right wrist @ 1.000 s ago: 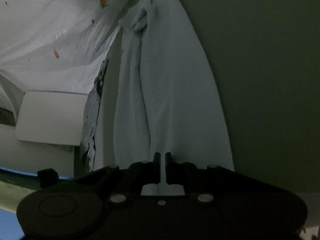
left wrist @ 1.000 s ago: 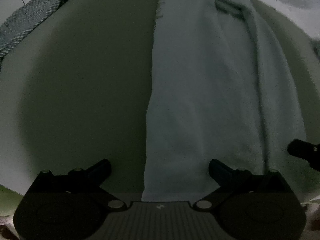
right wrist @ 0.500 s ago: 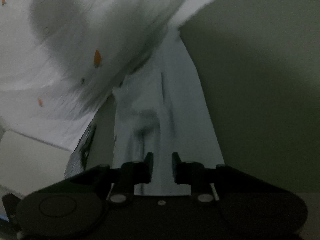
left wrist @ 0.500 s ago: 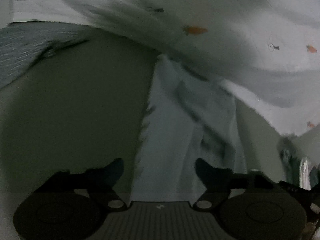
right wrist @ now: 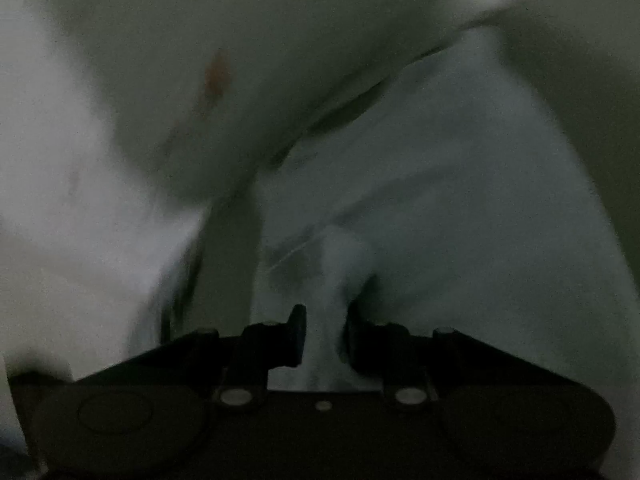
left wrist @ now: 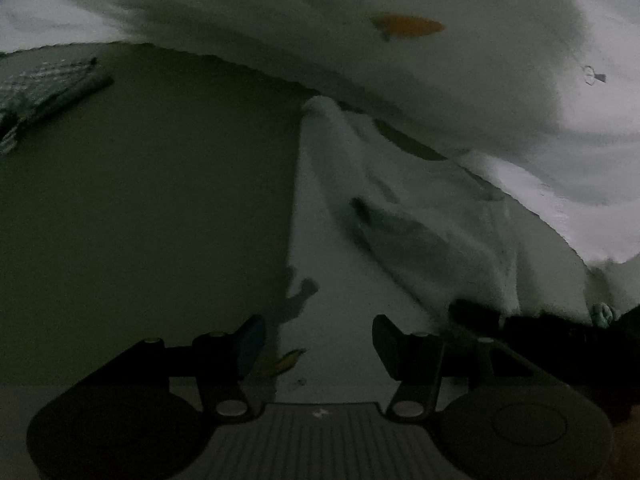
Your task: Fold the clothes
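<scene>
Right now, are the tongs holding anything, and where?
The left tongs are open and hold nothing. A bunched ridge of the pale cloth stands between the right tongs; whether they pinch it cannot be told.

My tongs are black, both the left pair and the right pair. The cloth running ahead of them toward 12 o'clock is a pale bluish white. Beyond it lies a white sheet printed with small orange motifs, carrots perhaps, though blur hides the detail. The surface at 9 o'clock is dull olive green. At 10 o'clock a grey-and-white woven fabric shows a fine check.
</scene>
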Demonstrator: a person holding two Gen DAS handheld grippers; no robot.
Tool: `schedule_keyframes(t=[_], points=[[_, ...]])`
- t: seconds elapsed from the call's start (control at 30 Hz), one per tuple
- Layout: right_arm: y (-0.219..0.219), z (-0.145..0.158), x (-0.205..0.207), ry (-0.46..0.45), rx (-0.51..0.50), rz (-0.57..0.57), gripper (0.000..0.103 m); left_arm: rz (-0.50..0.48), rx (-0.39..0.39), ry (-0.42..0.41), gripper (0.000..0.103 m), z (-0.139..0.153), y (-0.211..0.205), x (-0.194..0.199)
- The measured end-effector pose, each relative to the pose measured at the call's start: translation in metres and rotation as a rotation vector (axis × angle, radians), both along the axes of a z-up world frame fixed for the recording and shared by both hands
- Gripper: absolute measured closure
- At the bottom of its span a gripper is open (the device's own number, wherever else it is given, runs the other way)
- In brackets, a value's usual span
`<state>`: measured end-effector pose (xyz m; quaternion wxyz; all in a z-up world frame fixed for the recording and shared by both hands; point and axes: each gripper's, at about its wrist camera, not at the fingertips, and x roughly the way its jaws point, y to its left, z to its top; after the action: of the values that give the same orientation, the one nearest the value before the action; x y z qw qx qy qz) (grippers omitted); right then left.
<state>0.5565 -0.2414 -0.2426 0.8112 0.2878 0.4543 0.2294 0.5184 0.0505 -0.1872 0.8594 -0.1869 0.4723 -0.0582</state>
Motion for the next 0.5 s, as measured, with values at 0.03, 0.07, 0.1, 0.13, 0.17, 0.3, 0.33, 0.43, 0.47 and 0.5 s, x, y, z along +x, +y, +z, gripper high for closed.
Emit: schedule_keyframes(t=[0.03, 0.07, 0.1, 0.13, 0.17, 0.3, 0.33, 0.43, 0.47, 0.5], points=[[0.008, 0.003, -0.003, -0.015, -0.021, 0.056, 0.08, 0.013, -0.004, 0.003, 0.043, -0.001, 0.003, -0.004], [0.01, 0.007, -0.005, -0.032, -0.024, 0.093, 0.077, 0.026, -0.008, 0.005, 0.043, -0.002, 0.006, -0.008], [0.011, 0.011, -0.004, -0.043, -0.034, 0.116, 0.073, 0.036, -0.015, 0.009, 0.043, -0.004, 0.008, -0.008], [0.011, 0.014, -0.002, -0.053, -0.049, 0.128, 0.07, 0.047, -0.022, 0.014, 0.042, -0.006, 0.01, -0.009], [0.01, 0.018, 0.0, -0.067, -0.058, 0.13, 0.064, 0.058, -0.032, 0.019, 0.042, -0.007, 0.012, -0.011], [-0.002, 0.013, 0.004, -0.053, 0.039, 0.061, 0.06, 0.093, -0.072, 0.036, 0.042, -0.009, 0.016, -0.016], [-0.002, 0.008, 0.004, -0.031, 0.061, 0.055, 0.06, 0.094, -0.078, 0.037, 0.042, -0.009, 0.015, -0.016], [0.019, -0.007, -0.002, 0.023, -0.005, 0.119, 0.073, 0.094, -0.087, 0.044, 0.042, -0.009, 0.015, -0.019], [0.024, -0.007, -0.006, 0.016, -0.012, 0.137, 0.073, 0.093, -0.082, 0.048, 0.042, -0.008, 0.015, -0.02], [0.026, -0.005, -0.009, 0.022, -0.004, 0.151, 0.073, 0.094, -0.074, 0.05, 0.042, -0.006, 0.014, -0.022]])
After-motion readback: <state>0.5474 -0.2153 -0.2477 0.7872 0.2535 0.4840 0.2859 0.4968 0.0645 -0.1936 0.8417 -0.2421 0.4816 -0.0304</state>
